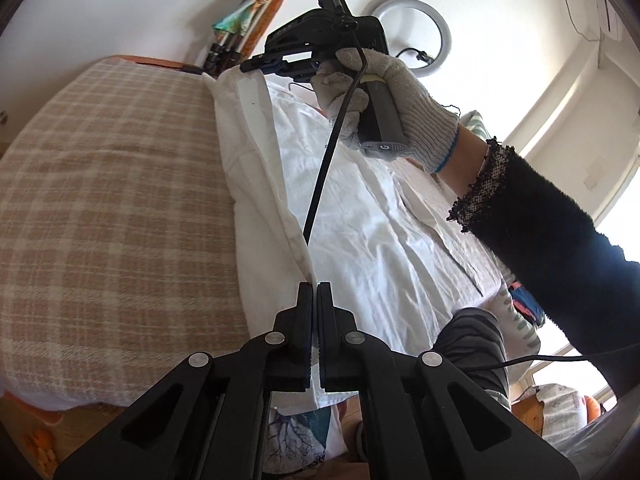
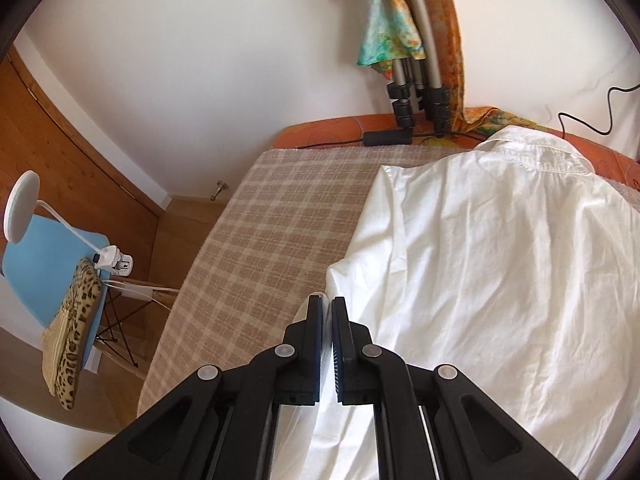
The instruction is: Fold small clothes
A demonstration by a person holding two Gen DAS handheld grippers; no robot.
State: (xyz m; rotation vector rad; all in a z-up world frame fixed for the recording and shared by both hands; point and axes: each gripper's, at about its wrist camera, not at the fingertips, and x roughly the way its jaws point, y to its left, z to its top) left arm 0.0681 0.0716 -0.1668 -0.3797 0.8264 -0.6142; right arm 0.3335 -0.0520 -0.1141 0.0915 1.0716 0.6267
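Shirt [image 2: 480, 260] plain white; blanket [image 2: 260, 248] under it beige w/ cream plaid; bed cover [image 2: 320, 130] orange; your grippers black, right gripper [image 2: 327, 304] w/ blue pads; your right glove [image 1: 400, 96] grey knit w/ blue cuff trim, sleeve [image 1: 560, 256] black; chair [image 2: 36, 248] light blue, w/ leopard-print cushion [image 2: 72, 328]; lamp [image 2: 20, 208] white; scarf [image 2: 388, 36] green-yellow-orange.

A wrinkled white collared shirt [image 2: 500, 260] lies spread on the plaid-covered surface, one long edge folded inward.
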